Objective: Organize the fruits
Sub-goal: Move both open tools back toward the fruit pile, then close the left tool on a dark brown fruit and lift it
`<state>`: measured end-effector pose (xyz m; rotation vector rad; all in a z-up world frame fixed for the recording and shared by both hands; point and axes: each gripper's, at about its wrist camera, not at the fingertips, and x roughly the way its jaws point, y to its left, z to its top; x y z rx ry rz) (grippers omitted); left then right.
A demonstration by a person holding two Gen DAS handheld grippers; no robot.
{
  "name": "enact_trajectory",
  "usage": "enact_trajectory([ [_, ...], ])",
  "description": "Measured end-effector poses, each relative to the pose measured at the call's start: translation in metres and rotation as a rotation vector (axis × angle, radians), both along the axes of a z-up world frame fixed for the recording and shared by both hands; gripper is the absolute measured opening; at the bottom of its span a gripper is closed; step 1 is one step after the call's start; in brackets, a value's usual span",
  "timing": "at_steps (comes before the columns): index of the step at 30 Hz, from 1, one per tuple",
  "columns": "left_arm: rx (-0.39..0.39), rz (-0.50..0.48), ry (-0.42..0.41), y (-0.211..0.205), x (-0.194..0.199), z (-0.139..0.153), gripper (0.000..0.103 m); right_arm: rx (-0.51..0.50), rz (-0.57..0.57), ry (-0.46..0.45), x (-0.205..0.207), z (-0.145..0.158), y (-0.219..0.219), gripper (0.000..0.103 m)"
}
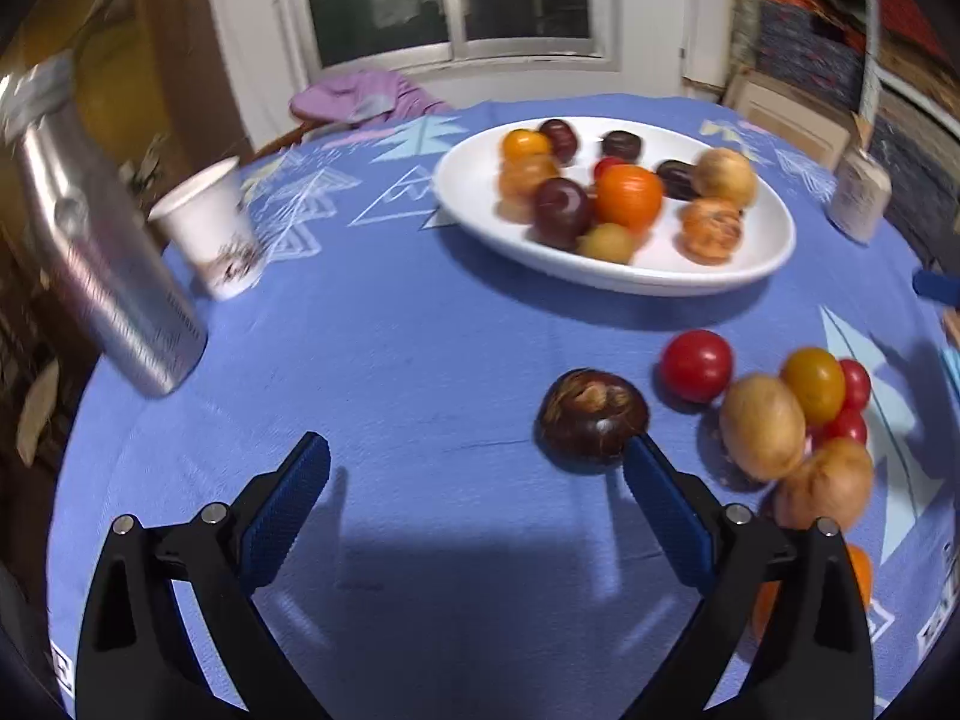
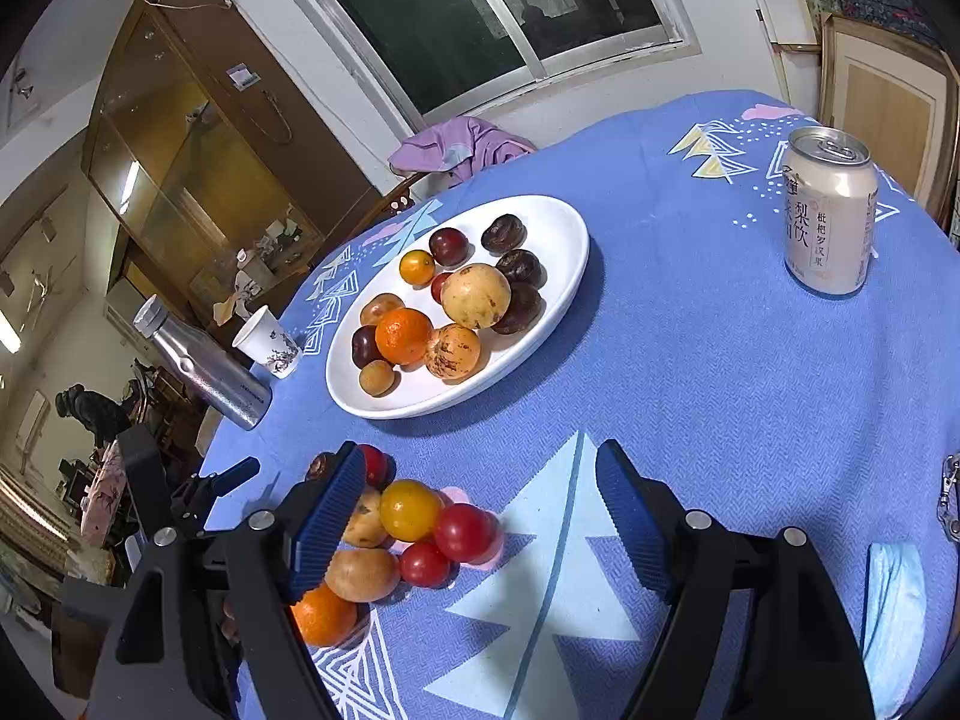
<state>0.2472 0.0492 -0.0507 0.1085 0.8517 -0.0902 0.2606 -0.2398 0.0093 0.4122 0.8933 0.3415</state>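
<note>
A white plate (image 1: 480,192) holds several fruits; it also shows in the right wrist view (image 2: 564,234). Loose fruits lie on the blue cloth: a dark brown fruit (image 1: 591,414), a red tomato (image 1: 697,365), a yellow tomato (image 1: 813,384), tan fruits (image 1: 762,426) and an orange (image 2: 324,615). My left gripper (image 1: 477,468) is open and empty; its right fingertip is next to the dark brown fruit. My right gripper (image 2: 480,480) is open and empty, with the yellow tomato (image 2: 410,510) and red tomatoes (image 2: 463,533) just right of its left finger.
A silver bottle (image 1: 102,252) and a paper cup (image 1: 210,234) stand at the table's left. A drink can (image 2: 828,210) stands at the right. A purple cloth (image 2: 462,147) hangs on a chair behind the table. The other gripper (image 2: 180,492) shows at left.
</note>
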Motion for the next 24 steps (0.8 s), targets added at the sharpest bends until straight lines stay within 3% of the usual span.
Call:
enact_trajectory([
  [4, -0.027, 0.02, -0.024, 0.007, 0.001, 0.004, 0.097, -0.026, 0.017, -0.006, 0.0, -0.001, 0.005, 0.08],
  [11, 0.062, -0.048, -0.073, -0.022, 0.003, 0.004, 0.096, -0.189, 0.112, -0.027, -0.004, -0.002, 0.029, 0.076],
  [19, 0.097, -0.086, 0.016, -0.033, 0.019, -0.011, 0.096, -0.231, 0.131, -0.007, -0.003, -0.012, 0.034, 0.076],
  [20, 0.07, -0.074, 0.021, -0.025, 0.02, -0.011, 0.092, -0.23, 0.133, -0.005, -0.003, -0.012, 0.034, 0.076],
  [23, -0.004, -0.057, 0.037, -0.008, 0.022, -0.011, 0.047, -0.228, 0.15, -0.003, -0.003, -0.012, 0.036, 0.075],
  [24, -0.018, -0.048, 0.037, -0.004, 0.023, -0.011, 0.047, -0.229, 0.158, -0.003, -0.004, -0.012, 0.037, 0.074],
])
